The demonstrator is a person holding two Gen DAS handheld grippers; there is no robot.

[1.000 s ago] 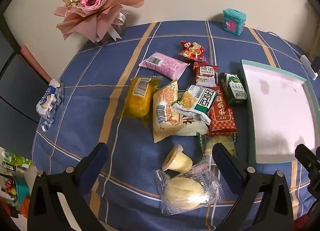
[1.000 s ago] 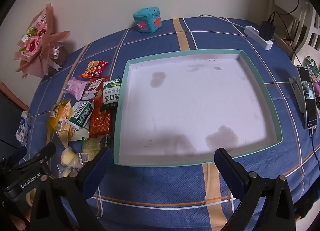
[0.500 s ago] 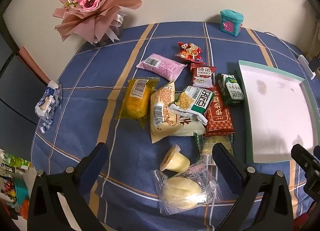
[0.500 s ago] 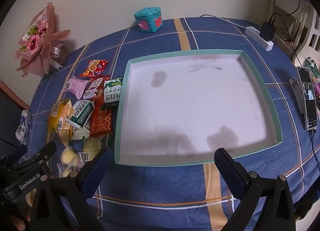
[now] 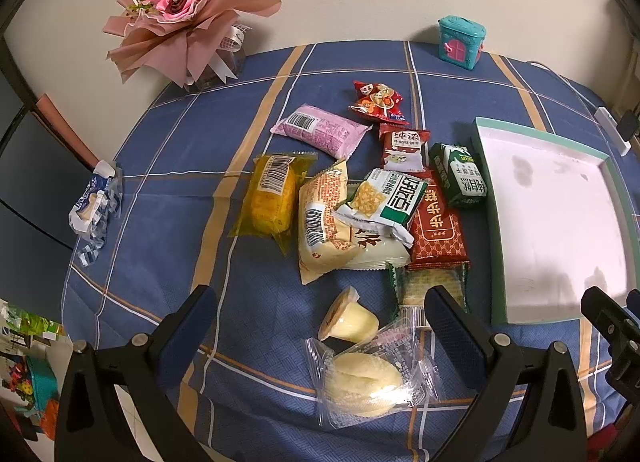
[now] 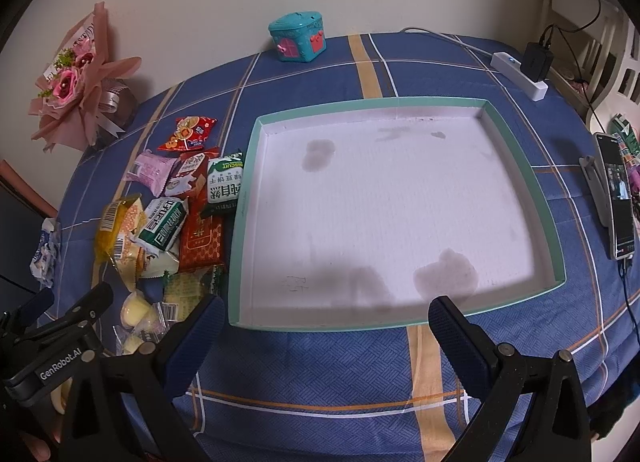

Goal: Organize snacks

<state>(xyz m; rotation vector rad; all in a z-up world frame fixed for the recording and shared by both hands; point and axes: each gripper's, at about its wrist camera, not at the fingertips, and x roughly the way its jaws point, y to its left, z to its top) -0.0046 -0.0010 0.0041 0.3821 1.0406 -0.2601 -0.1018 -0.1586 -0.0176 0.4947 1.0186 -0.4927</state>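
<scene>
Both grippers, left (image 5: 320,314) and right (image 6: 326,320), fingers wide apart, nothing held. Tray (image 6: 520,190) bare. Risk: snacks (image 5: 360,206) overlap; crinkly bun bag (image 5: 368,376) could slip, drag pudding cup (image 5: 348,322) along.

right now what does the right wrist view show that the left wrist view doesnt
Only the right wrist view shows the phone on its stand, the black charger in the power strip, and the tray's whole floor. Only the left wrist view shows the clear-wrapped bun whole, lying between the open left claw fingers. Both share the teal-rimmed tray, the snack pile, the green biscuit pack, the bouquet and the teal toy house.
</scene>
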